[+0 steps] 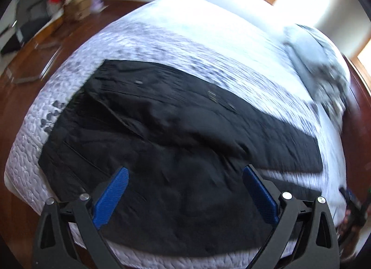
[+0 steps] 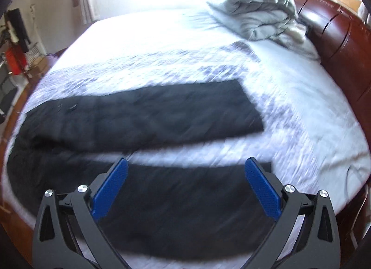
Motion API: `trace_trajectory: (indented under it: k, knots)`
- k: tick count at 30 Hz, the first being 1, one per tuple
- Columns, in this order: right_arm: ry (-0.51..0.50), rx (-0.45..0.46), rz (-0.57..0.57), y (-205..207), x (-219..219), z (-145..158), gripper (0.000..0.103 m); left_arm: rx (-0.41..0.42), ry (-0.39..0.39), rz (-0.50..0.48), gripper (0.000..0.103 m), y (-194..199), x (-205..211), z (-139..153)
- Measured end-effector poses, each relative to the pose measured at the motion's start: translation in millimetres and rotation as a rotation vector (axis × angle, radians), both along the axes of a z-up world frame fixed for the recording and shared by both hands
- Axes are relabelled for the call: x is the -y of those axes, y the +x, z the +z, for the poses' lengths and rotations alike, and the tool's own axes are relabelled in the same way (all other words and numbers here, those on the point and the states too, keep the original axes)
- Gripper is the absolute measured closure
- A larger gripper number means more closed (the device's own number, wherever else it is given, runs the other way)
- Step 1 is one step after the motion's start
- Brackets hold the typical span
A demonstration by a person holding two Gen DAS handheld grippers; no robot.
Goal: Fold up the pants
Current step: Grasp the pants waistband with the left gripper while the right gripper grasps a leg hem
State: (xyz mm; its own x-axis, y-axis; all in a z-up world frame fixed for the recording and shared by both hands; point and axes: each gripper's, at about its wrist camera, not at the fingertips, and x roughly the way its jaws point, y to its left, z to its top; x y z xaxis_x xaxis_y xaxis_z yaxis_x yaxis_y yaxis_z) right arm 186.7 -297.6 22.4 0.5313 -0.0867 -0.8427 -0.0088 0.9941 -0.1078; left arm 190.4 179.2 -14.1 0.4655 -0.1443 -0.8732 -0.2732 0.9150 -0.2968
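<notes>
We see the black pants spread flat on the bed, lying below both our grippers, left and right, each wide open and empty.

- I can read no text, label, brand, number or sign in either wrist view.
- Small marks on the black pants, centre of the left view, are too blurred for me to read.
</notes>
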Motion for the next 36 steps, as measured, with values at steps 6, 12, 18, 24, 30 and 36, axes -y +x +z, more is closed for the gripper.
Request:
trace_trajectory:
  k: [6,12,18,24,30,36]
  knots:
    - [-0.042,-0.114,-0.001,91.3,46.5,-38.4,0.002,-0.157,-0.054,0.214,0.004,89.4,-117.1,-46.4]
    - [-0.017,-0.194,-0.087,131.9,81.5,-85.0,0.002,-0.296,-0.068,0.317,0.004,150.7,-183.8,-103.6]
    - [-0.05,-0.237,-0.076,145.7,91.0,-118.4,0.002,-0.362,-0.074,0.312,0.004,181.3,-199.2,-142.2]
    - [-0.051,-0.253,-0.086,156.0,101.2,-132.6,0.002,-0.358,-0.039,0.29,0.017,193.3,-191.8,-153.6]
    - [-0.056,-0.244,-0.111,169.7,115.5,-131.4,0.002,-0.391,0.026,0.221,0.05,199.3,-180.4,-142.7]
    - [-0.01,-0.233,-0.162,191.6,139.6,-123.4,0.002,-0.379,0.067,0.197,0.071,193.2,-171.1,-129.0]
